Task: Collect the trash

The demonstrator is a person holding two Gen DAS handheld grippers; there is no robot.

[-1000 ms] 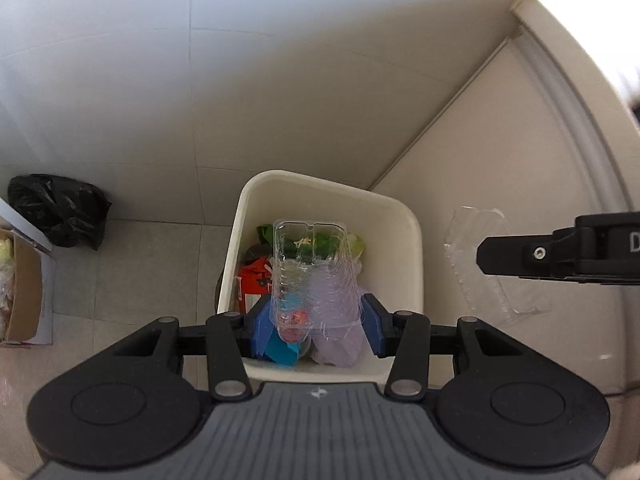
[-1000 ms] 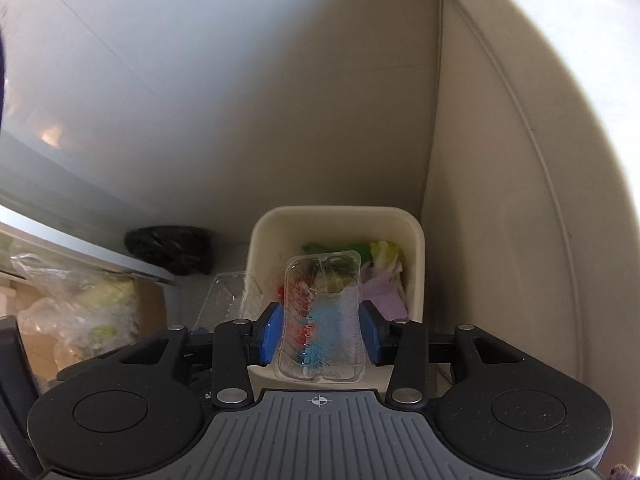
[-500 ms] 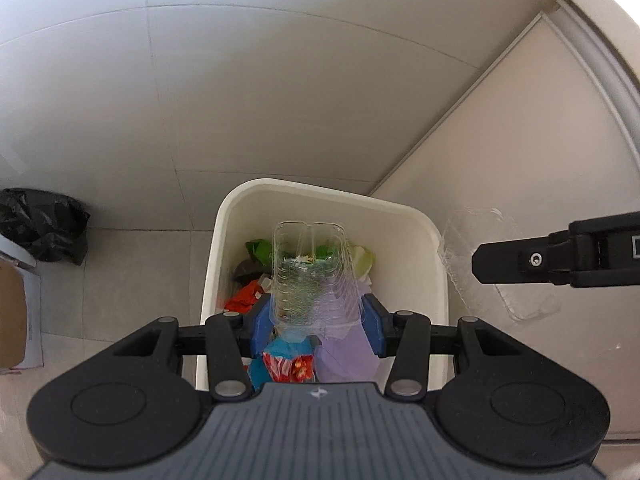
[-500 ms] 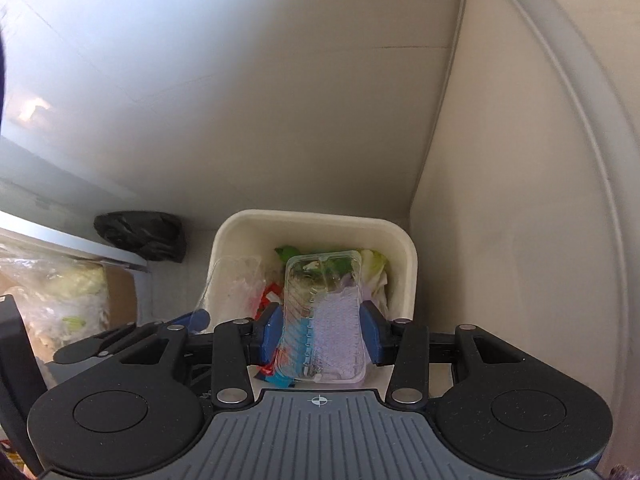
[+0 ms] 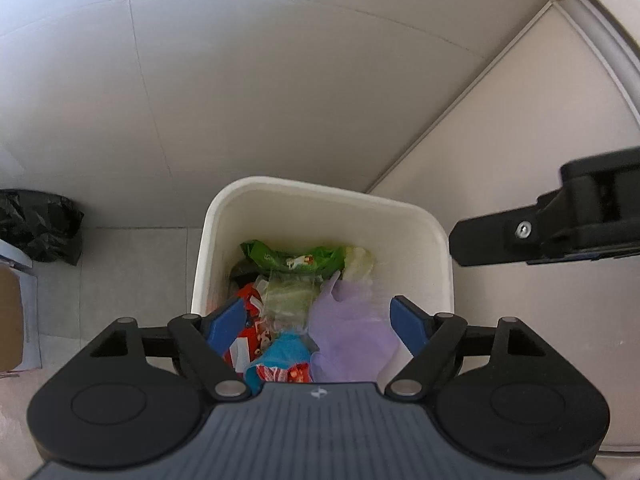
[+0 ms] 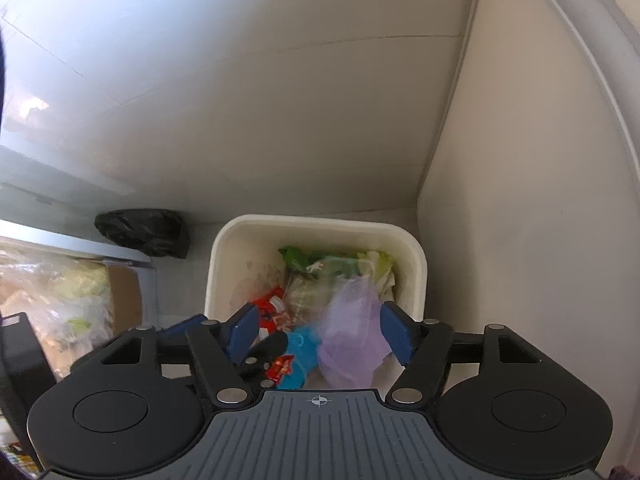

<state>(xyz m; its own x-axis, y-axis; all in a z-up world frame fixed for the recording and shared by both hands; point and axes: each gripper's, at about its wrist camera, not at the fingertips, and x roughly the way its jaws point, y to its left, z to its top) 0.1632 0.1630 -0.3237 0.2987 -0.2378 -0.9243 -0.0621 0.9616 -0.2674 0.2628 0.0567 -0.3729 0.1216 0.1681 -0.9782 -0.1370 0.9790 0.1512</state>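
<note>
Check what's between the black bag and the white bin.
Only bare floor tile between the black bag and the white bin; the left wrist view shows it.

My left tool (image 5: pixel 318 322) and right tool (image 6: pixel 318 330) both point steeply down, jaws just opened wide, nothing gripped.

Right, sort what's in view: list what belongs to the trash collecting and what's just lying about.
Job:
- cream plastic bin
- clear plastic tray in it
- purple crumpled bag
- green wrapper
- open left gripper, right gripper

Lying about:
- black plastic bag
- brown cardboard box
</note>
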